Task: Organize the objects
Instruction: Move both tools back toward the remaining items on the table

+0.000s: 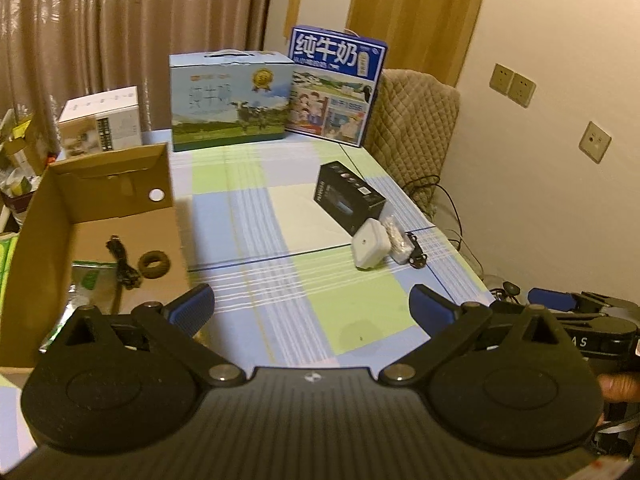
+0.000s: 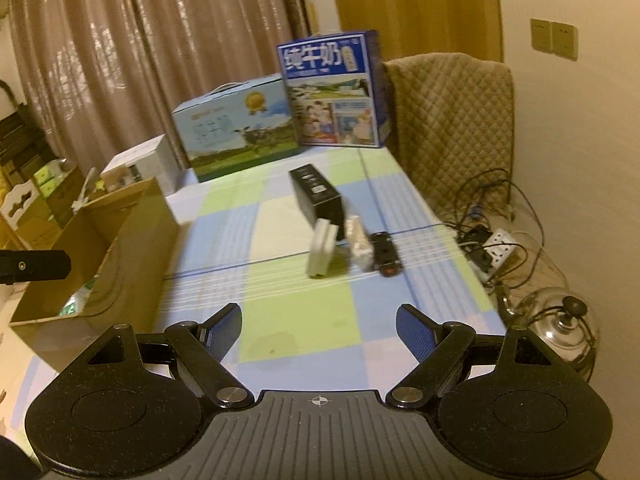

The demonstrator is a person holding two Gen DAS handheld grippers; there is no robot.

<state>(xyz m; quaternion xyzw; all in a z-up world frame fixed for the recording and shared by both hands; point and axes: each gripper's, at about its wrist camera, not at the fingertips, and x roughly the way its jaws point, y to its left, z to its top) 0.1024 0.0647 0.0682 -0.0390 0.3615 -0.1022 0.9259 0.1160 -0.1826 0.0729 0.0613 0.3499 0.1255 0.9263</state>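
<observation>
Both the left gripper (image 1: 311, 312) and right gripper (image 2: 319, 330) hover spread wide and empty over the checked tablecloth (image 2: 304, 316). The white charger (image 1: 371, 243) stands beside the black box (image 1: 349, 197), well apart from the cardboard box (image 1: 100, 208); it looks light, rigid and smooth, best pinched across its flat faces

left gripper (image 1: 312, 312) jaws spread wide (empty), right gripper (image 2: 319, 330) likewise, both level

Checked tablecloth (image 1: 304, 280): cardboard box (image 1: 120, 200), milk cartons (image 1: 230, 104), black box (image 1: 348, 196), white adapter (image 1: 370, 244).
</observation>
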